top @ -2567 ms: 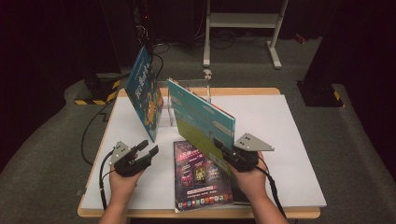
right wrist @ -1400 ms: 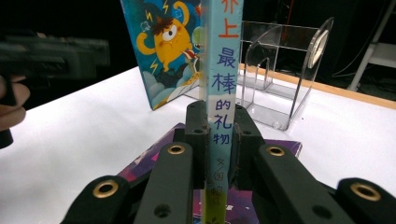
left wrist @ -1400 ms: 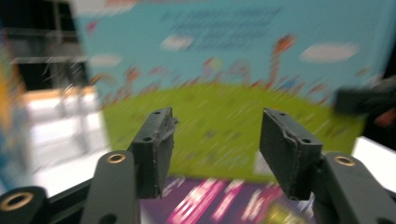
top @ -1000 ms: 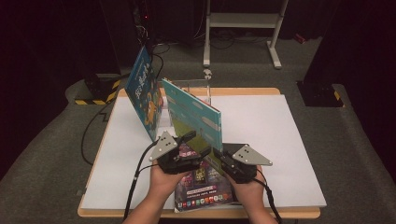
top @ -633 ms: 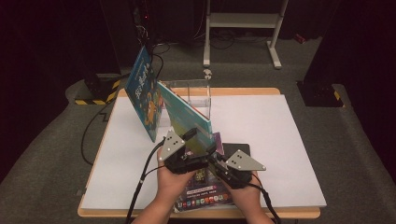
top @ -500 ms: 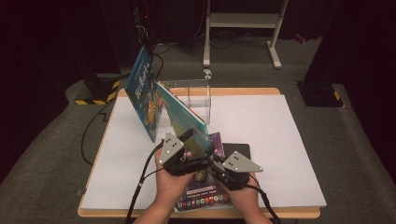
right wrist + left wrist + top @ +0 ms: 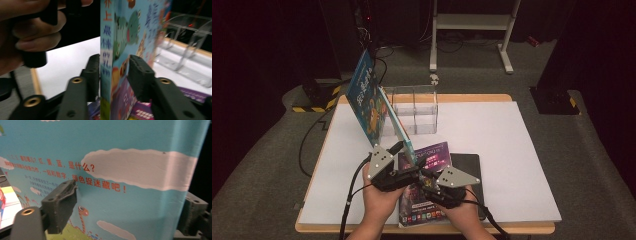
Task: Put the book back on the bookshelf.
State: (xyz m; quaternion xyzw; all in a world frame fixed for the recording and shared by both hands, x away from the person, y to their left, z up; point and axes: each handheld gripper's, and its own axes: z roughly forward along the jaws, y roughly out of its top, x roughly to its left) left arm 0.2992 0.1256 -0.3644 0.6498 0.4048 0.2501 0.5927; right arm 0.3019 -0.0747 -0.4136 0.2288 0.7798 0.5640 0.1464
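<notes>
Plainly the teal picture book (image 7: 396, 125) is the centre of things: it stands up on its lower edge near the front of the desk (image 7: 502, 135), over the purple magazine (image 7: 434, 154) that lies flat there, tipped back toward the clear holder (image 7: 417, 107) – upright, I would guess, so it can be slotted in beside the blue book (image 7: 364, 97) already leaning at the holder's left end. It looks like a hand-over between the two hands, which are close together at its bottom corner. The left gripper (image 7: 406, 169) has the book across its jaws, one in front of the back cover (image 7: 140, 202) with its tip against the paper and the other behind the far edge; they have just been closing a little and, to my eye, now carry the book. The right gripper (image 7: 112, 72) straddles the spine (image 7: 107, 50) – its jaws have just been opening, and a gap shows on at least one side, so it is letting go rather than gripping. A dark flat book (image 7: 468, 167) lies beside the magazine, untouched.
</notes>
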